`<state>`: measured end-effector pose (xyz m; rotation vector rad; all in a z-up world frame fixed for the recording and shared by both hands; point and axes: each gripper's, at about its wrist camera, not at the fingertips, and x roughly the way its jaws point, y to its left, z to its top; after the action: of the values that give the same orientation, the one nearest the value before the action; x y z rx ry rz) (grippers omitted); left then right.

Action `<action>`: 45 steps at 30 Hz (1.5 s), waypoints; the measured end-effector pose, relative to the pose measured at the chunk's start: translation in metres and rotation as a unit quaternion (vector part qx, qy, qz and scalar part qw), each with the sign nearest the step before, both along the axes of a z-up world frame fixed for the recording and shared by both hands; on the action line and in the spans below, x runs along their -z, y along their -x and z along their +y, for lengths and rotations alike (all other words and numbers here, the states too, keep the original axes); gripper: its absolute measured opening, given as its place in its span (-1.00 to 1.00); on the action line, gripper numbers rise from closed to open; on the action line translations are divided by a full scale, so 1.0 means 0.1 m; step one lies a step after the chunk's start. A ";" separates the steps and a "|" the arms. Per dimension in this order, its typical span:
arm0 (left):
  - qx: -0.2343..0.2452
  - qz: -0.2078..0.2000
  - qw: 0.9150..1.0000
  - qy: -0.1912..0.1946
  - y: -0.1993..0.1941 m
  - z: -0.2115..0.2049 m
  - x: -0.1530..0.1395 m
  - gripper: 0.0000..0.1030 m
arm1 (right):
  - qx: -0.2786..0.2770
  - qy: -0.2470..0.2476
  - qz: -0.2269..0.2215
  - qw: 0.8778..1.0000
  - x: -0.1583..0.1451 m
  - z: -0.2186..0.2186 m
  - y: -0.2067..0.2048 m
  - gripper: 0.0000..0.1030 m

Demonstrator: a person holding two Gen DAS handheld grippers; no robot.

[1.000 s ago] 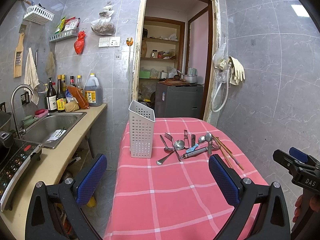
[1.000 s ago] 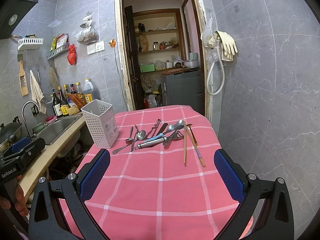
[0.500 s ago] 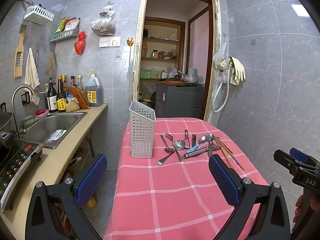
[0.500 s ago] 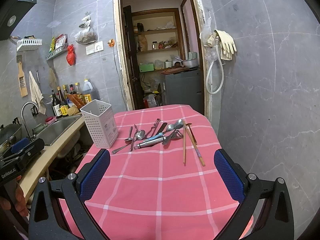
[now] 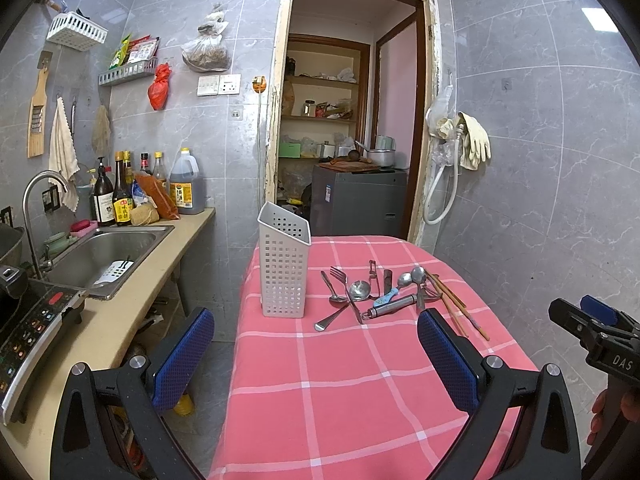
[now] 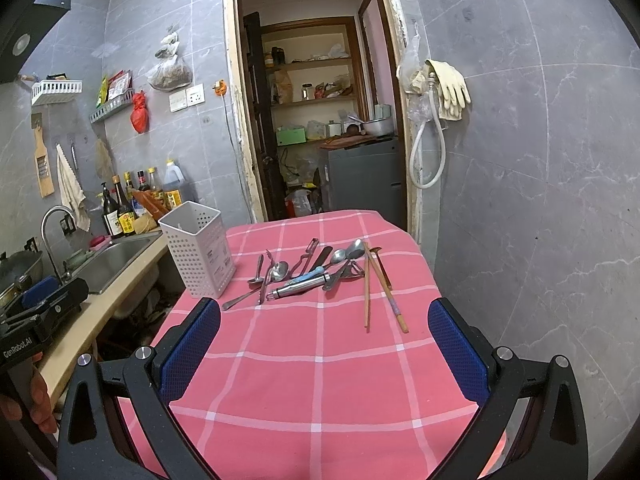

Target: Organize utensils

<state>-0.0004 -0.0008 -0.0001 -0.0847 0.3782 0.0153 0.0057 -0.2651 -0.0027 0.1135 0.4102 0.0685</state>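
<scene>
Utensil pile [image 6: 316, 270] loose on far half of pink-checked counter [image 6: 320, 360]: spoons, fork [image 5: 340, 276], peeler, steel-handled tool piece, all overlapping. Wooden chopsticks [image 6: 378, 284] at right edge of pile, mostly clear of the metal. White perforated holder [image 5: 285, 258] upright just left of pile, near counter's left edge, apparently empty. Nothing sorted yet; step in hand judged as approach for first pick.

Advice: start with an outlier, chopsticks or the spoon [image 6: 240, 300] lying nearest the holder, not the tangled middle. Close across the shaft, lift clear before swinging, drop handle-down into holder mouth. Holder looks light; could tip or slide off the edge if knocked, so steady it if needed.

Left tool [image 5: 316, 356] wide apart, nothing between pads, held low at near end of counter, aimed at holder. Right tool [image 6: 324, 356] likewise spread and empty, level, pointed at pile, well short of it
</scene>
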 end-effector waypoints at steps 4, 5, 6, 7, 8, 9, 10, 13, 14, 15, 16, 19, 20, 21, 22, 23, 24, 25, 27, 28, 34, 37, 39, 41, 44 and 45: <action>0.005 0.000 1.000 -0.004 -0.02 -0.01 -0.11 0.99 | 0.001 -0.001 -0.003 1.000 0.03 0.01 0.00 0.98; 0.006 -0.001 1.000 -0.005 -0.02 -0.01 -0.13 0.99 | 0.002 -0.002 -0.004 1.000 0.01 -0.05 -0.02 0.98; 0.008 -0.001 1.000 -0.007 -0.04 -0.01 -0.13 0.99 | 0.003 -0.002 -0.005 1.000 0.00 -0.04 -0.03 0.98; 0.009 -0.001 1.000 -0.008 -0.03 -0.02 -0.11 0.99 | 0.004 -0.002 -0.006 1.000 0.00 -0.04 -0.03 0.98; 0.011 -0.001 1.000 -0.010 -0.05 -0.02 -0.12 0.99 | 0.004 -0.003 -0.007 1.000 -0.02 -0.03 -0.02 0.98; 0.013 -0.002 1.000 -0.011 -0.07 -0.02 -0.14 0.99 | 0.006 -0.003 -0.009 1.000 -0.03 -0.03 -0.02 0.98; 0.016 -0.002 1.000 -0.013 -0.05 -0.05 -0.13 0.99 | 0.008 -0.004 -0.011 1.000 -0.05 -0.02 -0.03 0.98; 0.026 -0.002 1.000 -0.014 -0.12 -0.04 -0.11 0.99 | 0.012 -0.007 -0.013 1.000 -0.08 -0.01 -0.05 0.98; 0.029 -0.003 0.999 -0.013 -0.13 -0.04 -0.12 0.99 | 0.014 -0.007 -0.013 1.000 -0.09 0.00 -0.07 0.98; 0.032 -0.004 0.999 -0.013 -0.15 -0.03 -0.13 0.99 | 0.015 -0.007 -0.013 1.000 -0.09 0.01 -0.08 0.98; 0.034 -0.005 0.999 -0.012 -0.18 -0.02 -0.13 0.99 | 0.017 -0.008 -0.013 1.000 -0.10 0.02 -0.09 0.98; 0.039 -0.010 0.999 -0.004 -0.26 0.01 -0.15 0.99 | 0.020 -0.004 -0.010 1.000 -0.12 0.05 -0.13 0.98; 0.039 -0.011 0.999 -0.001 -0.29 0.02 -0.15 0.99 | 0.021 -0.002 -0.010 1.000 -0.12 0.06 -0.14 0.98; 0.040 -0.011 0.999 0.001 -0.32 0.04 -0.15 0.99 | 0.023 0.000 -0.009 1.000 -0.13 0.08 -0.15 0.98; 0.040 -0.011 0.999 0.003 -0.35 0.04 -0.15 0.99 | 0.025 0.000 -0.009 1.000 -0.14 0.08 -0.17 0.98; 0.040 -0.012 0.999 0.003 -0.37 0.05 -0.16 0.99 | 0.028 0.003 -0.010 1.000 -0.15 0.08 -0.18 0.98; 0.038 -0.016 0.999 0.004 -0.40 0.06 -0.16 0.99 | 0.031 0.005 -0.011 0.999 -0.16 0.09 -0.19 0.98; 0.039 -0.019 0.999 0.004 -0.41 0.06 -0.15 0.99 | 0.034 0.006 -0.010 0.999 -0.17 0.09 -0.21 0.98; 0.041 -0.018 0.999 0.005 -0.48 0.08 -0.15 0.99 | 0.040 0.007 -0.011 0.999 -0.20 0.10 -0.25 0.98; 0.041 -0.019 0.999 0.006 -0.50 0.08 -0.14 0.99 | 0.043 0.007 -0.012 0.999 -0.22 0.09 -0.27 0.98; 0.042 -0.028 0.999 0.007 -0.73 0.05 -0.18 0.99 | 0.050 0.013 -0.021 0.998 -0.29 0.06 -0.46 0.98; 0.045 -0.030 0.998 0.011 -0.86 -0.01 -0.20 0.99 | 0.051 0.015 -0.025 0.998 -0.34 0.01 -0.59 0.98; 0.047 -0.032 0.998 0.014 -0.97 -0.05 -0.22 0.99 | 0.051 0.016 -0.026 0.998 -0.36 -0.04 -0.68 0.98; 0.048 -0.035 0.998 0.015 -1.06 -0.10 -0.22 0.99 | 0.048 0.018 -0.029 0.998 -0.37 -0.10 -0.80 0.98; 0.046 -0.035 0.998 0.013 -1.23 -0.20 -0.20 0.99 | 0.043 0.022 -0.031 0.998 -0.35 -0.20 -1.01 0.98; 0.044 -0.033 0.998 0.013 -1.31 -0.25 -0.19 0.99 | 0.043 0.022 -0.030 0.998 -0.34 -0.23 -1.08 0.98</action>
<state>0.1302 -0.0259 0.0189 -0.0935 0.3162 -0.0790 0.1139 -0.2884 0.0315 0.0853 0.3464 -0.0214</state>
